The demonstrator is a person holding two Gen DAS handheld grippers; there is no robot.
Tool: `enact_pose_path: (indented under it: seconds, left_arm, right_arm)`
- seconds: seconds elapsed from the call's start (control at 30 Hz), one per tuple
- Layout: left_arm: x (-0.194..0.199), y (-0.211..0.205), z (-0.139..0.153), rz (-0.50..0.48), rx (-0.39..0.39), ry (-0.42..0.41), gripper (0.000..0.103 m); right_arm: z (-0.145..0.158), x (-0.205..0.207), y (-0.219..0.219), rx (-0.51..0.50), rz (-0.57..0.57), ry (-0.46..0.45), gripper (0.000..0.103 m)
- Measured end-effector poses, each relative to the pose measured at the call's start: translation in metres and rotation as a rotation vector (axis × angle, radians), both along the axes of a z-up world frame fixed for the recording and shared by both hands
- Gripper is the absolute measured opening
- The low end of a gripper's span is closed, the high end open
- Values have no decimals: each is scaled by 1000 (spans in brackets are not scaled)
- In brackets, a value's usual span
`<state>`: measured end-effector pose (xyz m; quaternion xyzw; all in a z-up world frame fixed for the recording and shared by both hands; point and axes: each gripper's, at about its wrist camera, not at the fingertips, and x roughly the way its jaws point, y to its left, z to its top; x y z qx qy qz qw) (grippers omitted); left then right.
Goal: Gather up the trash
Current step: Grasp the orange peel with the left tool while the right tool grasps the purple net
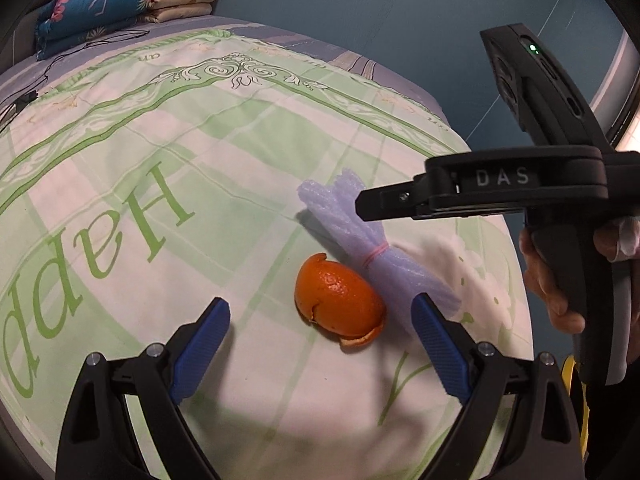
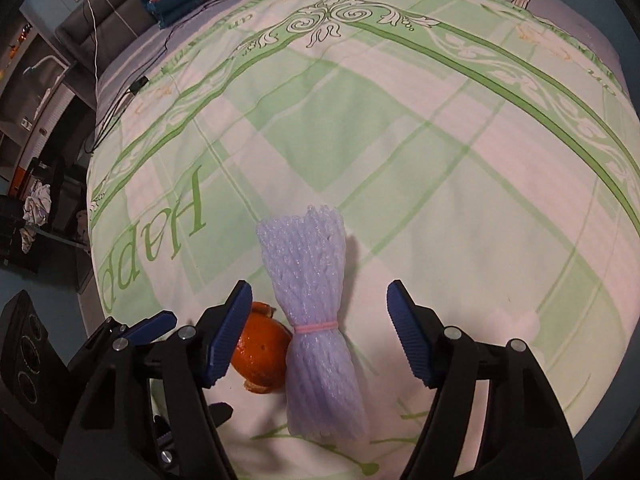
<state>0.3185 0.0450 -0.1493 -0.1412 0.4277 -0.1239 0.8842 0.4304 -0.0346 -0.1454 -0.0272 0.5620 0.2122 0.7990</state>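
Note:
An orange peel (image 1: 340, 300) lies on the green-and-white bedspread (image 1: 160, 140), touching a purple foam net bundle (image 1: 360, 236) tied with a pink band. My left gripper (image 1: 320, 316) is open, its blue pads on either side of the peel and clear of it. In the right wrist view the foam net (image 2: 316, 320) lies lengthwise between the pads of my right gripper (image 2: 319, 292), which is open and not pressing on it. The peel (image 2: 260, 352) sits just left of the net, partly behind the left pad. The right gripper (image 1: 362, 204) hovers over the net's far end, held by a hand (image 1: 552, 280).
Folded blankets (image 1: 120, 4) are stacked at the bed's far corner, with a black cable (image 1: 80, 48) trailing across the sheet. The bed's edge (image 1: 500, 208) drops off to the right onto a blue floor. Furniture and clutter (image 2: 36, 208) stand beyond the bed's left side.

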Motion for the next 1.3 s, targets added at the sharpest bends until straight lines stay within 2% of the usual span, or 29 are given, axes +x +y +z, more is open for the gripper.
enact_pose_path:
  seconds: [0.2, 0.43, 0.57, 0.63, 0.8, 0.87, 0.93, 1.07, 1.3]
  left_arm:
    - [3, 3, -6, 10, -14, 14, 88]
    - [6, 11, -9, 17, -25, 29, 80]
    - [9, 8, -13, 7, -19, 41, 77]
    - [11, 2, -14, -6, -7, 41, 70]
    - [18, -5, -15, -32, -10, 46, 64]
    - [21, -5, -16, -35, -19, 48, 59]
    - [22, -7, -15, -54, -37, 44, 42]
    - [21, -12, -13, -71, -21, 27, 37]
    - [22, -10, -11, -67, -42, 25, 33]
  right_arm:
    - [-9, 5, 11, -45, 22, 16, 60]
    - [-17, 13, 17, -78, 17, 32, 58]
    - [-21, 17, 19, -90, 18, 38, 53]
    - [-24, 19, 21, -99, 17, 42, 50]
    - [-31, 22, 23, -110, 21, 57, 47]
    - [-33, 22, 24, -114, 21, 60, 40]
    - [-34, 23, 22, -110, 16, 61, 38]
    - [-34, 23, 18, -95, 11, 65, 32]
    - [-26, 23, 6, -96, -19, 19, 26]
